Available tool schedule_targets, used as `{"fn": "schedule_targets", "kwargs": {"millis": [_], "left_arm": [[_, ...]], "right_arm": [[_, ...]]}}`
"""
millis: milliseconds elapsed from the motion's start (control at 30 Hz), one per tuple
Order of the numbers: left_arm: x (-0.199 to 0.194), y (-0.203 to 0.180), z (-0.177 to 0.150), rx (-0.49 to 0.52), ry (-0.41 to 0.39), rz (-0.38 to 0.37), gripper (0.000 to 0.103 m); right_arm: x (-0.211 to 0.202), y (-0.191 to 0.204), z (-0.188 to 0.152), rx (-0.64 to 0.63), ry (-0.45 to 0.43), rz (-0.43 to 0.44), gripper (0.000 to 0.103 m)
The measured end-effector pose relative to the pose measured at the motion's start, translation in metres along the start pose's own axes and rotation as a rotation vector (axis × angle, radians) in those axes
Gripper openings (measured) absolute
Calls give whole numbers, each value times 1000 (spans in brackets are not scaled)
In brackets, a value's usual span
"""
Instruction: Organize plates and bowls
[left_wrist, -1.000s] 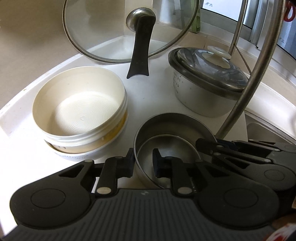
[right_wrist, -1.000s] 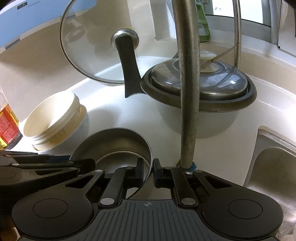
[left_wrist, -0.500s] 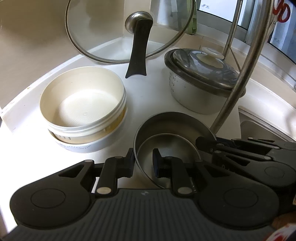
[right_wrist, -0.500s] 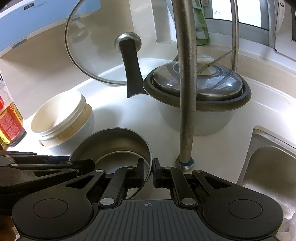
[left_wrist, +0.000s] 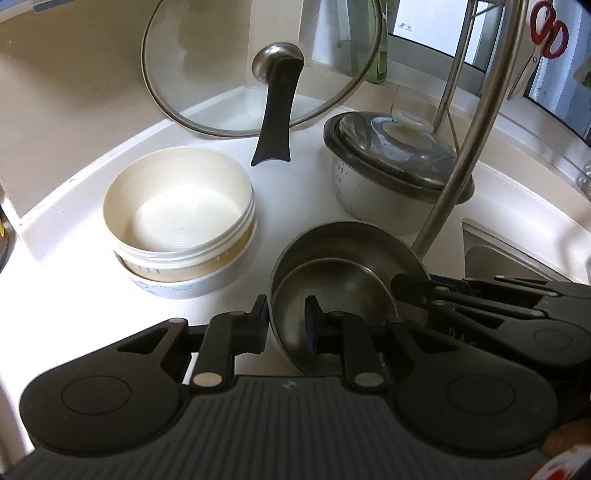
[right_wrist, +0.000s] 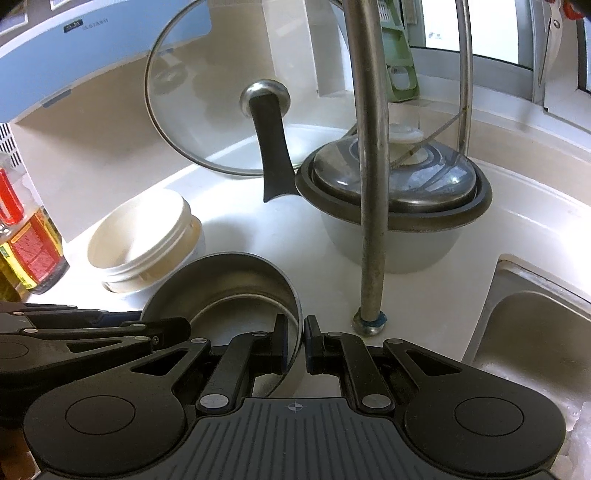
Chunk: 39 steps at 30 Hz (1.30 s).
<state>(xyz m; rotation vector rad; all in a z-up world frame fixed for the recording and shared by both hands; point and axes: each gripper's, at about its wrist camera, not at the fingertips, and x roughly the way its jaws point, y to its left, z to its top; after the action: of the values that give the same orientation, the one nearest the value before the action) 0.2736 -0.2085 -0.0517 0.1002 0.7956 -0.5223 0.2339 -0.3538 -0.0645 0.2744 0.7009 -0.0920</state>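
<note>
A steel bowl with a smaller steel bowl nested inside sits on the white counter; it also shows in the right wrist view. My left gripper straddles the bowls' left rim, with gaps showing at its pads. My right gripper is closed down on the outer bowl's right rim. A cream tub stacked in a white bowl stands to the left; the tub also shows in the right wrist view.
A glass lid leans at the back corner. A lidded pot stands behind the faucet pipe. The sink is at right. An oil bottle stands at far left.
Both grippers and the steel bowls have drawn back a little from the pot and lid; the grips look the same.
</note>
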Motion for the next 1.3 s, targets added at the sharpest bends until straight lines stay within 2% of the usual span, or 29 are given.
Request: {"fn": "schedule_targets", "kwargs": {"millis": [700, 1300], "left_arm": [[-46, 4, 9, -17, -97, 8, 18], [-76, 33, 31, -56, -212, 78, 18]], "right_arm": [[-34, 16, 20, -32, -93, 42, 9], [-39, 50, 54, -102, -179, 135, 8]]}}
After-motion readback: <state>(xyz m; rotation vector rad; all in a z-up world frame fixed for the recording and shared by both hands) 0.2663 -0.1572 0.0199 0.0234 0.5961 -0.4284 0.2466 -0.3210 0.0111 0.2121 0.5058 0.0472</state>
